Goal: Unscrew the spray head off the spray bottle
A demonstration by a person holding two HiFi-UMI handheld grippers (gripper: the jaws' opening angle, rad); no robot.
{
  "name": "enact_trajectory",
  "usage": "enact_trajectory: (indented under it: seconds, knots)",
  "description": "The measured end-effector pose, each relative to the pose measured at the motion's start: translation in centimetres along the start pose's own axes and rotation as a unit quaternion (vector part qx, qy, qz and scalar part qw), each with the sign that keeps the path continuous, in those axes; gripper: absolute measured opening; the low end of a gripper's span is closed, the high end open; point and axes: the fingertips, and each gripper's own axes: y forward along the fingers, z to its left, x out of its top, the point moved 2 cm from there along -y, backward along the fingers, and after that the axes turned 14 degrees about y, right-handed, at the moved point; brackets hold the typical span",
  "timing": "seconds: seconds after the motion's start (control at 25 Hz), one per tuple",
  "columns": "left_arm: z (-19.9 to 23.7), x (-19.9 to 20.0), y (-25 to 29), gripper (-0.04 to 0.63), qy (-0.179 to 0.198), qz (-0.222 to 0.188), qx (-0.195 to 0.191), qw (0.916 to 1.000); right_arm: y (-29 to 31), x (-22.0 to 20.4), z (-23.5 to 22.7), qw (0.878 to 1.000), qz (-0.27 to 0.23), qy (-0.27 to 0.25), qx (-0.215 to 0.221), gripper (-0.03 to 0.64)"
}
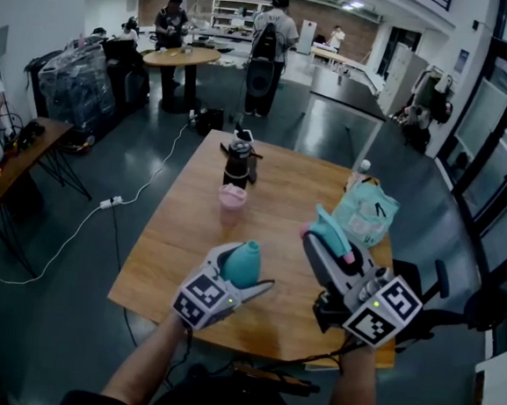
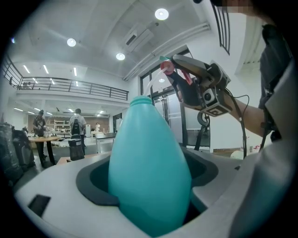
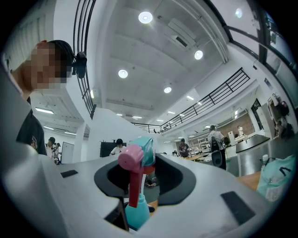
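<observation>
Grey right hand-held gripper (image 1: 328, 237) tilted upward

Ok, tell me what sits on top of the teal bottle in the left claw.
Nothing: the teal bottle ends in a bare top. The spray head is apart from it, gripped in the right claw. The left claw covers the bottle's base.
</observation>
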Motion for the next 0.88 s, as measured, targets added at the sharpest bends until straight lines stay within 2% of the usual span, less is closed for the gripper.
enact_trajectory:
  seconds: [0.4, 0.88]
  knots:
    - [0.2, -0.8, -0.2, 0.426, -0.006, 0.013, 0.006, 0.9999, -1.6, 2.2, -1.0, 0.998, -0.061, 0.011, -0.011, 0.135]
    - [0.0, 0.9, -0.5, 0.426, 0.000, -0.004, 0.009, 0.9999, -1.7, -1.2, -4.5, 0.997, -0.043, 0.011, -0.063, 0.135]
